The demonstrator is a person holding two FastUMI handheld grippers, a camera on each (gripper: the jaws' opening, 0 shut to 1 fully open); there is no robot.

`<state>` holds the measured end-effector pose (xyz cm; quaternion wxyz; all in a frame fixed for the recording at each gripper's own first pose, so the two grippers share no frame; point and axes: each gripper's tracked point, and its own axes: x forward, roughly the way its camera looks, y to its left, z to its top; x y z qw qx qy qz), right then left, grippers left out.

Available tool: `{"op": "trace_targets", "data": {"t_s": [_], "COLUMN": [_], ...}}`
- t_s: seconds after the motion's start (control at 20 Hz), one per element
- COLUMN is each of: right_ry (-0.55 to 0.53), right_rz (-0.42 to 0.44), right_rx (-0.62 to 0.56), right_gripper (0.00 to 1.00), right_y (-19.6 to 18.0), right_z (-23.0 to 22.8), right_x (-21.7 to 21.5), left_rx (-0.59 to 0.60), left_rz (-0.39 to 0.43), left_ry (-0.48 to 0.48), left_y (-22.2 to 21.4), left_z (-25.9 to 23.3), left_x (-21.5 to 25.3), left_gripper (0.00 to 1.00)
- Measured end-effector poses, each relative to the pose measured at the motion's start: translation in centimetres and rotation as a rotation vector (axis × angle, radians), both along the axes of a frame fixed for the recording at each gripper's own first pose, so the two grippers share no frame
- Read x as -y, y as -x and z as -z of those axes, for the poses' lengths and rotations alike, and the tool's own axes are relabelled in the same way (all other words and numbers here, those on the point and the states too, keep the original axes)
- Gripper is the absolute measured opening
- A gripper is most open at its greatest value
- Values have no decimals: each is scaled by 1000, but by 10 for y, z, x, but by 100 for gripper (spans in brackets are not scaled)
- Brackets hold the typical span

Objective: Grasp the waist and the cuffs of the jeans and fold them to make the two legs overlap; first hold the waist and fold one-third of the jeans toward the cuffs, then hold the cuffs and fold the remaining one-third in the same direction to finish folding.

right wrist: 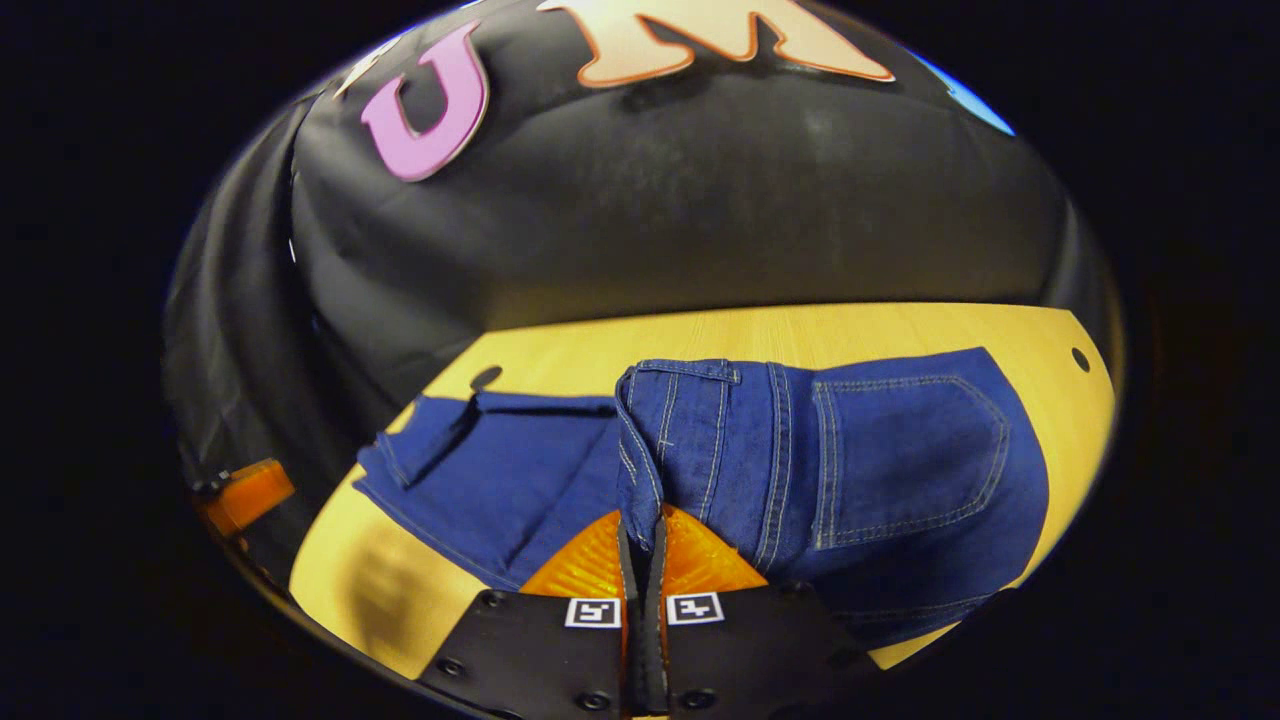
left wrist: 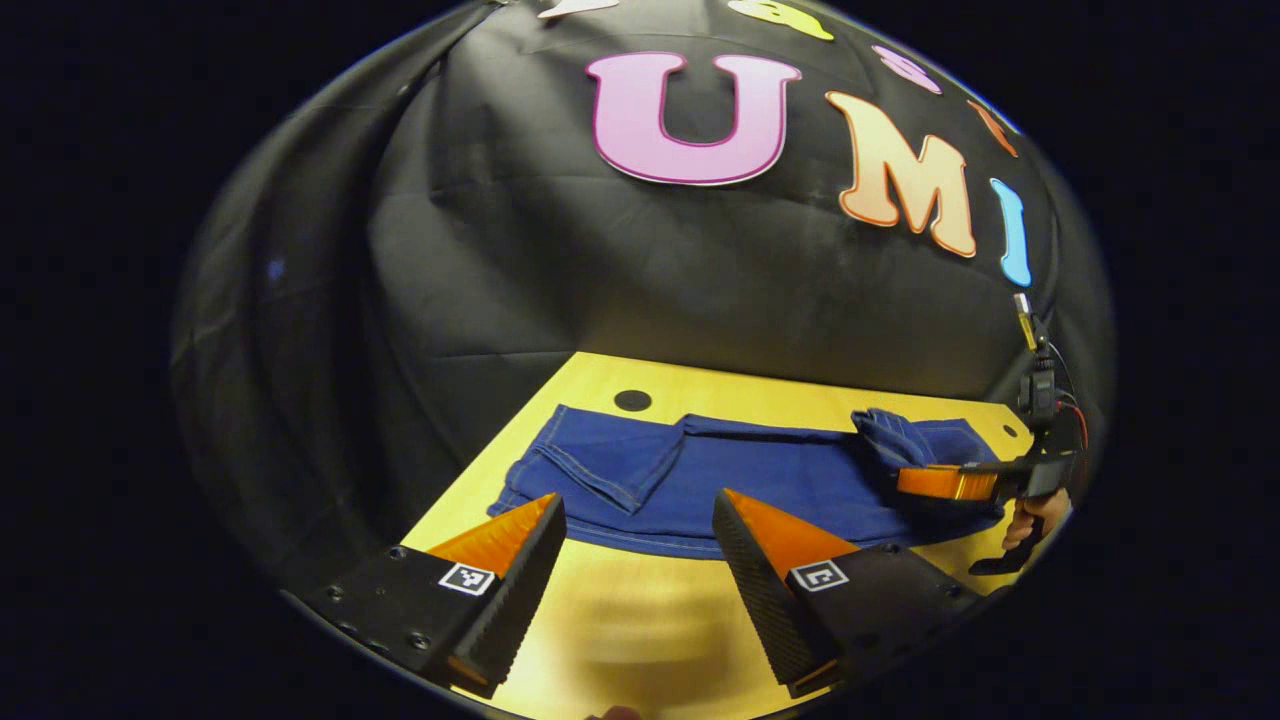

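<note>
Mid-frame, my jeans [left wrist: 700, 480] are lying across the yellow table [left wrist: 640, 600]; my left tool [left wrist: 640, 530] is hovering spread, my right tool [right wrist: 641, 535] is pinching their waist [right wrist: 640, 440].

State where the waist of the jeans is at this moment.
In the right gripper view, the waist is pinched between the right gripper fingers and lifted off the wooden table, beside the back pocket.

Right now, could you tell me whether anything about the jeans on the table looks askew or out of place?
Yes, mildly: the jeans do not lie flat. At the cuff end a flap of leg is turned back on a slant. The right gripper is shut on the waist, lifting it into a bunched ridge. The left gripper hovers open.
</note>
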<state>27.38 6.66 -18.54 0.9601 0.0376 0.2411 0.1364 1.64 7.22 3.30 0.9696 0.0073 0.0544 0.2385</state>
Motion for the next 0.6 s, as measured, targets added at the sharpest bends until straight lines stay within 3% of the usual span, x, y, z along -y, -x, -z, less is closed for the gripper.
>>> {"op": "trace_targets", "data": {"t_s": [0.25, 0.6], "right_ry": [103, 208], "right_rz": [-24, -51], "right_rx": [-2, -27], "right_gripper": [3, 3], "right_y": [3, 1], "right_z": [10, 13], "right_x": [2, 5], "left_rx": [-20, -115], "left_rz": [-86, -85], "left_ry": [18, 14], "left_y": [-4, -40], "left_z": [12, 41], "left_x": [-50, -92], "left_gripper": [91, 91]}}
